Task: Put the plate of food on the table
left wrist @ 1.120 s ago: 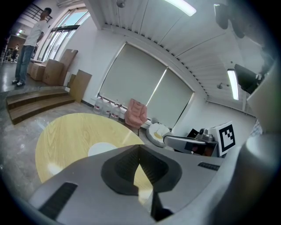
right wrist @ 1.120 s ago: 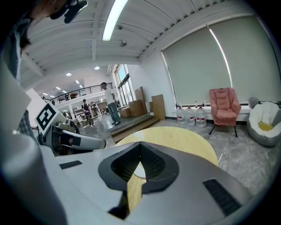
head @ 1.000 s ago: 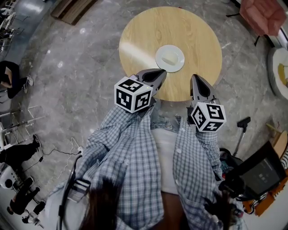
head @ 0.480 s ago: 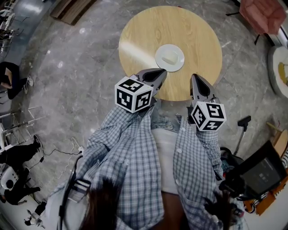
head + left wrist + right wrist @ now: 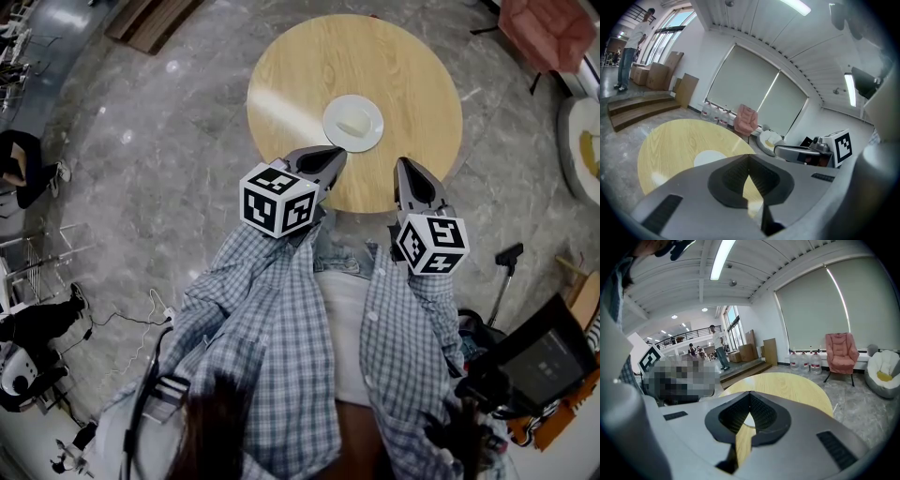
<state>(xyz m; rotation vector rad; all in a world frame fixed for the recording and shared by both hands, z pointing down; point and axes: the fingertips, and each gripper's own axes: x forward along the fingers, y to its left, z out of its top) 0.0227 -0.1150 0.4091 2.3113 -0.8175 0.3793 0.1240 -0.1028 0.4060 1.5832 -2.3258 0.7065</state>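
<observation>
A white plate (image 5: 353,123) with a pale piece of food sits near the middle of the round wooden table (image 5: 309,66), toward its near side. My left gripper (image 5: 336,152) hovers over the table's near edge, just short of the plate, jaws shut with nothing in them. My right gripper (image 5: 405,164) hangs over the near edge to the plate's right, also shut and empty. In the left gripper view the plate (image 5: 710,158) lies on the table (image 5: 670,140) beyond the closed jaw tips (image 5: 749,157). The right gripper view shows closed tips (image 5: 750,393) over the table (image 5: 787,385).
A pink armchair (image 5: 548,33) and a white beanbag (image 5: 581,150) stand right of the table. Water bottles (image 5: 805,360) line the far wall. Wooden steps (image 5: 150,19) lie at the back left. A person (image 5: 628,47) stands far off by the windows. Grey marble floor surrounds the table.
</observation>
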